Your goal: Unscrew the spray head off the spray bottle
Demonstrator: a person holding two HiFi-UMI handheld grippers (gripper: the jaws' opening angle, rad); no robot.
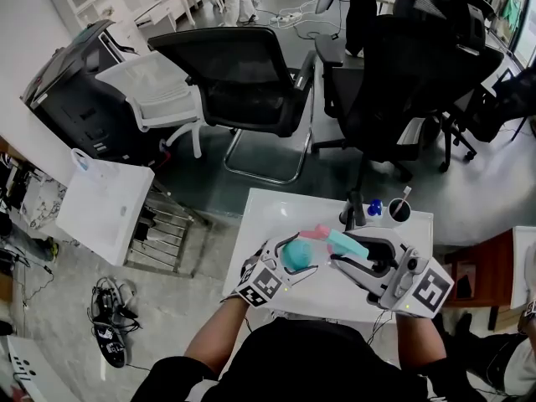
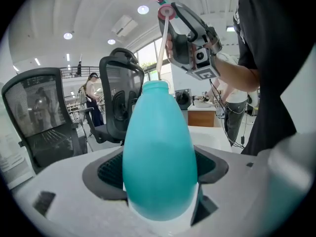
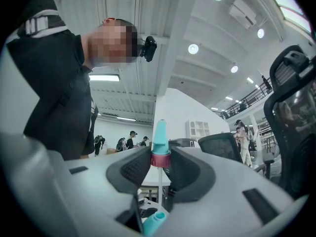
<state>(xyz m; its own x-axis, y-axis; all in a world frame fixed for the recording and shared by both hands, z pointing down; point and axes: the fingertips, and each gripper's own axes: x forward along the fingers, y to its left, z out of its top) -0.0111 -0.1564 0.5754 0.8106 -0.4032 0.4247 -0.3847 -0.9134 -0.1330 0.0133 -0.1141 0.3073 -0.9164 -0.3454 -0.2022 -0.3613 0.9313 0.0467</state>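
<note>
Since the spray head sits clear of the open neck of the teal spray bottle, the unscrewing itself looks done, and both pieces are held in the air over the near edge of the white bench. The left gripper has its 2 fingers closed on the widest part of the bottle's body, pads pressed to either flank, with the neck pointing out past the fingertips. The right gripper holds the head just beyond that neck. Its fingers are partly closed and pinch the pink collar, with the teal nozzle on one side and the thin white dip tube trailing toward the neck on the other. Whether the tube's end is inside the bottle I cannot tell. I judge the bottle to be light, smooth plastic with rounded walls that would give under a hard squeeze and could slide out of the pads, so the broad middle is the sound place to take it. The head looks small and rigid, and the collar is the firm place for a grip. The tube looks thin and bendy and would likely snag on the neck's rim unless the head is drawn straight along the bottle's axis.
</note>
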